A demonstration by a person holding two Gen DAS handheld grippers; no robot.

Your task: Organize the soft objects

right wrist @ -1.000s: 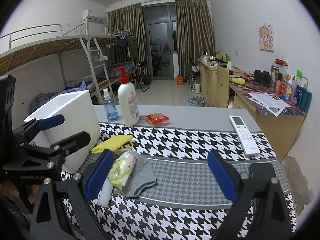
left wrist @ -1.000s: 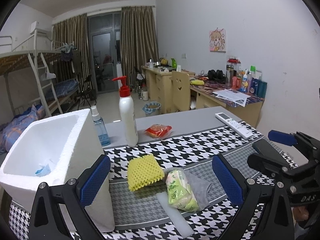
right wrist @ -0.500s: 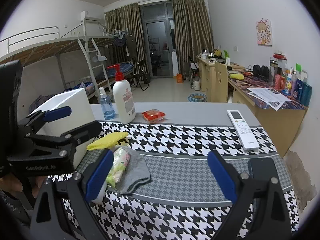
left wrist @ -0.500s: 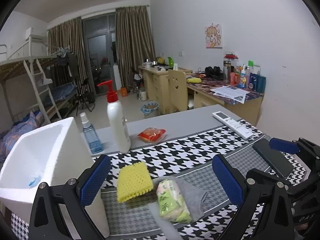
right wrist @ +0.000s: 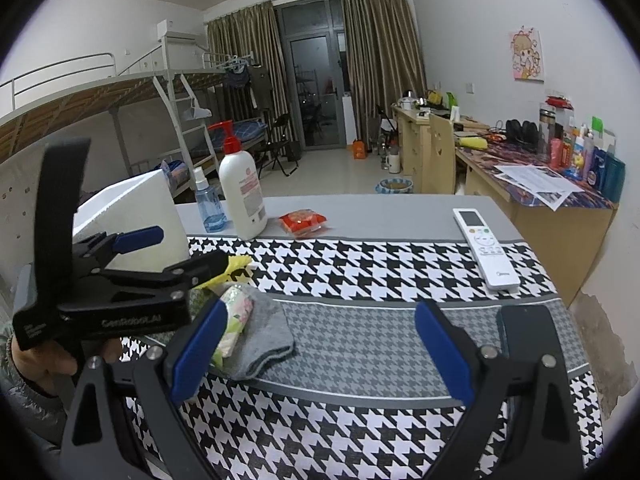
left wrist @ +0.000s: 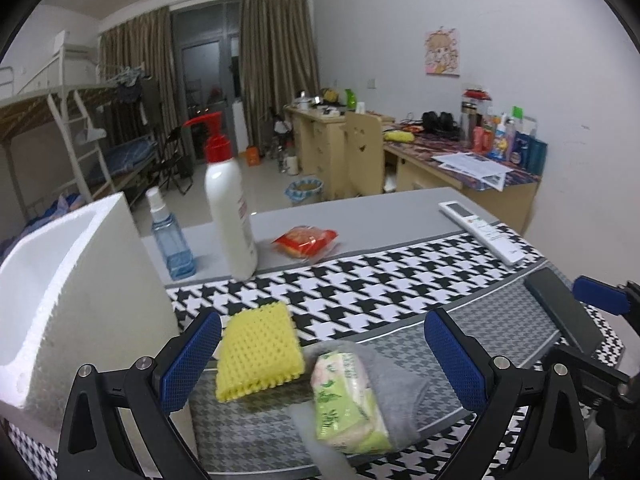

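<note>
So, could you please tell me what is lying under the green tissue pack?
The green tissue pack lies on a folded grey cloth, which spreads out to its right on the houndstooth table mat. A pale translucent strip pokes out beneath; how far it runs under is hidden.

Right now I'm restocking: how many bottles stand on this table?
2: a white pump bottle at the cloth's far edge and a blue spray bottle beside it, near the foam box. None seems hidden.

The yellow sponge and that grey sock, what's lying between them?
A green tissue pack, resting on the grey sock beside the yellow sponge, in the left wrist view.
</note>
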